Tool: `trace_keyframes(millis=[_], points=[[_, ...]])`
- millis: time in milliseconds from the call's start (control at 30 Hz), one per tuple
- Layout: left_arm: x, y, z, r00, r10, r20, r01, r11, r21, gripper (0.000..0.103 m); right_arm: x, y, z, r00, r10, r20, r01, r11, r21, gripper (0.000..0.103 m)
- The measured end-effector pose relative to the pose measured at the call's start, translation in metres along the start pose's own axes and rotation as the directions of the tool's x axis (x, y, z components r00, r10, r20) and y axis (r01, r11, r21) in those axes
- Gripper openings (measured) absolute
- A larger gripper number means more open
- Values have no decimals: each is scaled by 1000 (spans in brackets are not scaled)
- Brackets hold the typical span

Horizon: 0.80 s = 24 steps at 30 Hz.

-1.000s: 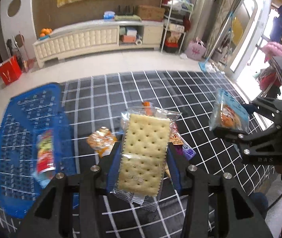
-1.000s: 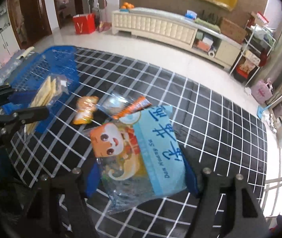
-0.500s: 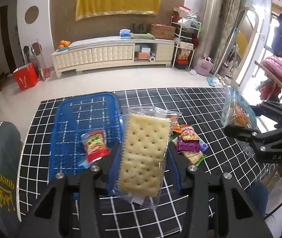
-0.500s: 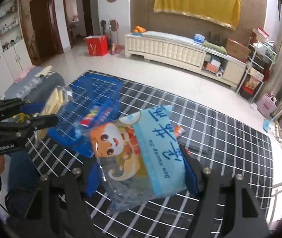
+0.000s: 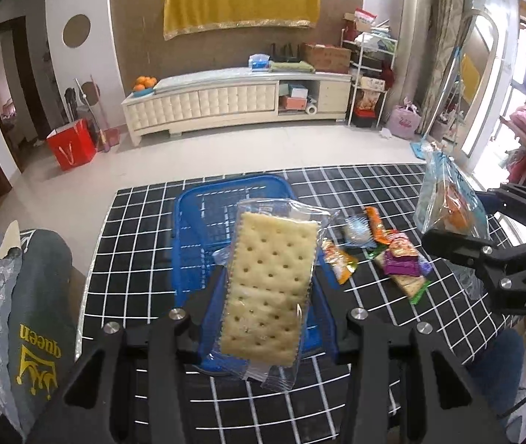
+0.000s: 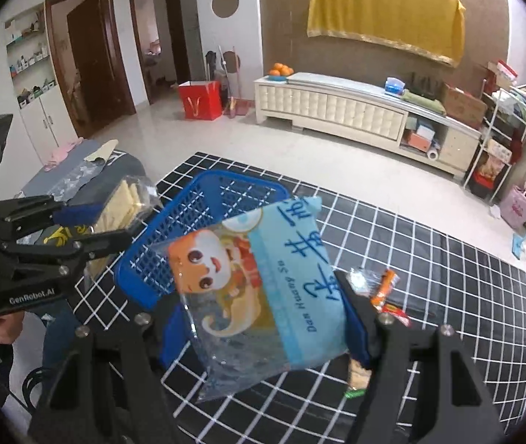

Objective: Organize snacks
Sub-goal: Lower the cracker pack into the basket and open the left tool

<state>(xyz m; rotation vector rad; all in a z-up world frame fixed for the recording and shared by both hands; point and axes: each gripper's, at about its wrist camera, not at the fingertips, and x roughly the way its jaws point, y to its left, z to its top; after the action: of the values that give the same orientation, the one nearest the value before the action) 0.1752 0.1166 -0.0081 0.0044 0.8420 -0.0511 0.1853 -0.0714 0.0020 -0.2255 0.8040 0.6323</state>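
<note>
My left gripper (image 5: 268, 298) is shut on a clear-wrapped cracker pack (image 5: 270, 285) and holds it in the air above the blue basket (image 5: 204, 222). It also shows in the right wrist view (image 6: 118, 214). My right gripper (image 6: 263, 296) is shut on a light-blue snack bag with a cartoon cat (image 6: 259, 285), held high above the table. That bag also shows in the left wrist view (image 5: 448, 203). Several loose snack packets (image 5: 381, 248) lie on the checked tablecloth (image 5: 374, 192) right of the basket.
A chair with a grey "queen" garment (image 5: 37, 296) stands at the table's left edge. Beyond the table lie open floor, a white cabinet (image 5: 233, 103), a red bag (image 5: 72, 144) and a shelf rack (image 5: 370, 74).
Both grippers rose and pulled back from the table with their packs still held. The left view swung so the basket now lies straight under the crackers.
</note>
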Motion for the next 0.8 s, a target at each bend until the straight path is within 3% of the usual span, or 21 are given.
trace_keyframes(millis=[267,433,700,800], points=[[36,34,7,996,-72,-55,70,997,-45,42,39,19,17,999,28,-32,-26,999,37,74],[71,46,6,985,-112,-134,101,992,-80,42,62,28,18,998,24,-64,-21,999,45,74],[107,47,-6,965,-131,-229,118,991,-70,42,85,22,9,991,13,-132,-3,997,74,74],[108,43,-11,966,-114,-230,106,993,-47,42,86,20,6,990,4,-143,7,997,79,74]])
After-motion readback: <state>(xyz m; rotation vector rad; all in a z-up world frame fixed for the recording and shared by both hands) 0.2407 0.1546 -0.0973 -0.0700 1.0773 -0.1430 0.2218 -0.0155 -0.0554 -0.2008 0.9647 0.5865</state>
